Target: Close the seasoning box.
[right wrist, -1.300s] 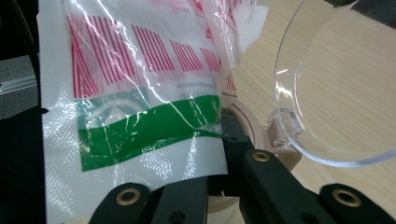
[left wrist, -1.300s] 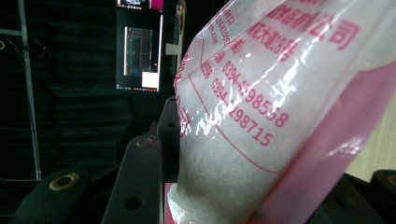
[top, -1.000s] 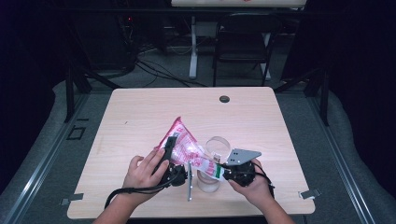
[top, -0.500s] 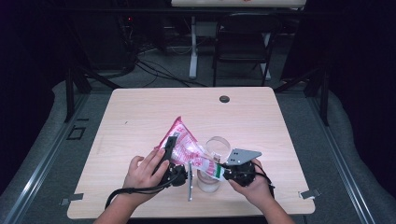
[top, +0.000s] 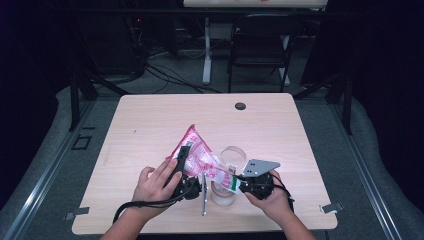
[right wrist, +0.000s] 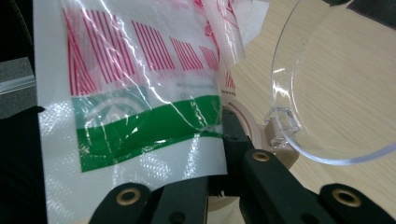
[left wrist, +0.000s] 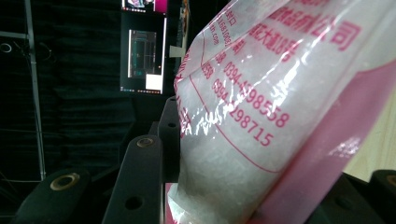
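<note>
A plastic bag (top: 197,152) printed in pink and red, full of white grains, hangs tilted over the table's near middle. My left gripper (top: 184,152) is shut on the bag's bulging body (left wrist: 261,107), and one black finger (left wrist: 140,182) presses against its side. My right gripper (top: 235,184) is shut on the bag's flat end with the green stripe (right wrist: 140,93), pinched between its jaws (right wrist: 205,191). A clear plastic cup (top: 231,162) stands just under that end. Its rim (right wrist: 289,93) is close beside my right jaws.
The light wooden table (top: 150,125) has a black round grommet (top: 240,106) near its far edge. A dark chair (top: 260,45) and cables sit on the floor beyond. Both of the person's hands rest near the front edge.
</note>
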`<state>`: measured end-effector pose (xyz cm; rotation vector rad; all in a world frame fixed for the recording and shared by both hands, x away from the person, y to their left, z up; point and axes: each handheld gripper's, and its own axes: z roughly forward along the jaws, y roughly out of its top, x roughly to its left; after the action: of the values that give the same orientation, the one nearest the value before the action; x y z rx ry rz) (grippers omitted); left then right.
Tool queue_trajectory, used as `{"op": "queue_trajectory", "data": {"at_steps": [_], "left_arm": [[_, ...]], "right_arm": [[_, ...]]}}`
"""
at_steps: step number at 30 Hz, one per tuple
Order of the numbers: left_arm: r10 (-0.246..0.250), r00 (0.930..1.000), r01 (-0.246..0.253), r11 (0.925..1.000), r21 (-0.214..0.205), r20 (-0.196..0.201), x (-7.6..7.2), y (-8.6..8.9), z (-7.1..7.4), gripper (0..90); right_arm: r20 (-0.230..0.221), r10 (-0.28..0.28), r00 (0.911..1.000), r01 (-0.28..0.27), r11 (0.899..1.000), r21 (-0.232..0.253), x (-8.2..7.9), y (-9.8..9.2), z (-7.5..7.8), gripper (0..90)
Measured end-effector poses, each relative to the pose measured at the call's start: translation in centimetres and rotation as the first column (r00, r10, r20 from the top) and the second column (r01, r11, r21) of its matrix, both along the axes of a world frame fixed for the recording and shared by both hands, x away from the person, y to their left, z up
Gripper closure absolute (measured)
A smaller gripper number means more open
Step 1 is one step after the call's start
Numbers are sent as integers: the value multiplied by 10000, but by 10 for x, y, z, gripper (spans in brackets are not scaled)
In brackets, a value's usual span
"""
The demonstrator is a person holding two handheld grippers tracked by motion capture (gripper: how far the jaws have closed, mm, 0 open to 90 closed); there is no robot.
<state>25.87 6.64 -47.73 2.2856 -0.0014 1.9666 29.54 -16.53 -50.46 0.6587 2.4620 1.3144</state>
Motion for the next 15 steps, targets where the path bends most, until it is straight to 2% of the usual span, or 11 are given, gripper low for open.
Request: {"op": "queue_trajectory", "data": {"at_steps": [15], "left_arm": [[15,10000,-15,9999,108,5,-1,-1,1,647]], "right_arm": [[-12,4,10000,-4,10000,4,0,0,0,900]]}}
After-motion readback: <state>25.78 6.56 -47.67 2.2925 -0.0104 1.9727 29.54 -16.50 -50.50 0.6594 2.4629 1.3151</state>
